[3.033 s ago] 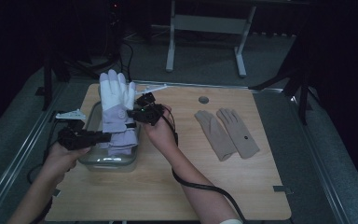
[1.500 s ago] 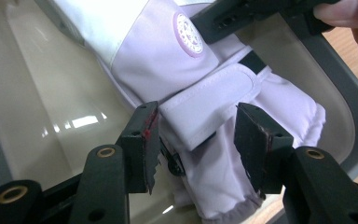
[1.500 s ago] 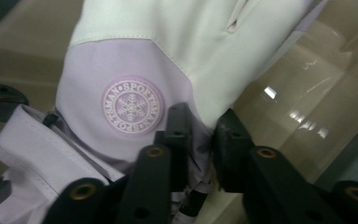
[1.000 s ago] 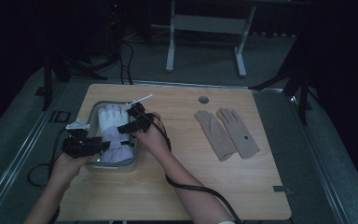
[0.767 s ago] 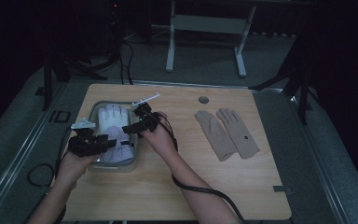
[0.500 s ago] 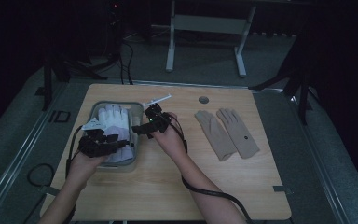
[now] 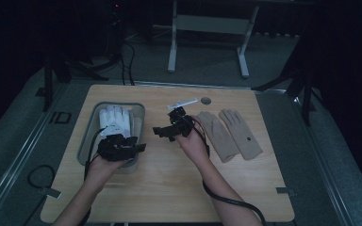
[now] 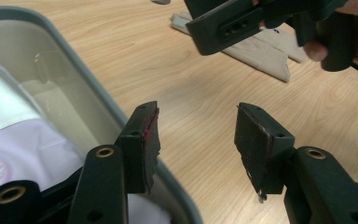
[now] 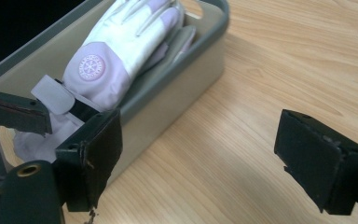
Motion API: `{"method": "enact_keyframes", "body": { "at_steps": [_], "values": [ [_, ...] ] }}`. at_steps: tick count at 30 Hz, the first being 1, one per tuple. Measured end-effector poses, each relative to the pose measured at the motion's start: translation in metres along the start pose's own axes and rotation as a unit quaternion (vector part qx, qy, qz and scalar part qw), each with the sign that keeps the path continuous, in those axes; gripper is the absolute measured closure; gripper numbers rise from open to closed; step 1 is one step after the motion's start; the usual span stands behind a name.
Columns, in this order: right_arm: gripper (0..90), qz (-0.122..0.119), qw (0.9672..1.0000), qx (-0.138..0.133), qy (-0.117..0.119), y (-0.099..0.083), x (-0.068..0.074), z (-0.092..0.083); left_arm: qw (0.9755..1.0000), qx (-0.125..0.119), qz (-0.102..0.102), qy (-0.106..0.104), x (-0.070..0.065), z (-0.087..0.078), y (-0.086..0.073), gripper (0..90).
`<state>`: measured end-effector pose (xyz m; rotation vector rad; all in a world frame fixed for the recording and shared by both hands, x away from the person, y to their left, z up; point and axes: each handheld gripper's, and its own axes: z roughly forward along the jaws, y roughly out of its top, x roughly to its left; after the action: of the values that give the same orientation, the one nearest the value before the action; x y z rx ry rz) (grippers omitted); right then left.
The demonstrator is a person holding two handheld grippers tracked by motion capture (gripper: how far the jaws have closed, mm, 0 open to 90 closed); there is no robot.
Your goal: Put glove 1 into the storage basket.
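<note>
the white gloves (image 7: 115,120) lie in the grey bin (image 7: 87,136) on the left part of the counter (image 7: 169,183). they are white with pale purple parts, and one has a round mark on it (image 9: 91,66). the left gripper (image 7: 122,147) is at the near end of the bin, over its rim. its fingers (image 8: 142,140) are partly apart and hold nothing; one is over the bin's edge, the other over bare wood. the right gripper (image 7: 162,132) is just beside the bin, over the counter. its fingers (image 9: 98,149) have just been opening, are wide now, and nothing is between them. two tan gloves (image 7: 231,134) lie flat side by side farther right, well apart from the bin.
</note>
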<state>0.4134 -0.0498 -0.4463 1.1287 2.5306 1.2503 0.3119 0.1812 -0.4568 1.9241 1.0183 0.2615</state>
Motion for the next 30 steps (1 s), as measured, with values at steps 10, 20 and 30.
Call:
{"method": "enact_keyframes", "body": {
  "at_steps": [10, 20, 30],
  "values": [
    [13.6, -0.003, 0.9995, -0.026, -0.021, -0.022, -0.02, -0.031, 0.9985, -0.03, 0.039, -0.024, -0.026, 0.02, -0.001, 25.4],
    [14.1, 0.002, 0.9984, -0.042, -0.038, -0.052, -0.048, -0.057, 0.9937, -0.062, 0.069, -0.064, -0.052, 0.039, -0.007, 14.3],
    [16.7, -0.01, 0.9982, -0.035, -0.048, -0.079, -0.069, -0.066, 0.9898, -0.037, 0.104, -0.09, -0.076, 0.065, -0.029, 14.3]
  ]
}}
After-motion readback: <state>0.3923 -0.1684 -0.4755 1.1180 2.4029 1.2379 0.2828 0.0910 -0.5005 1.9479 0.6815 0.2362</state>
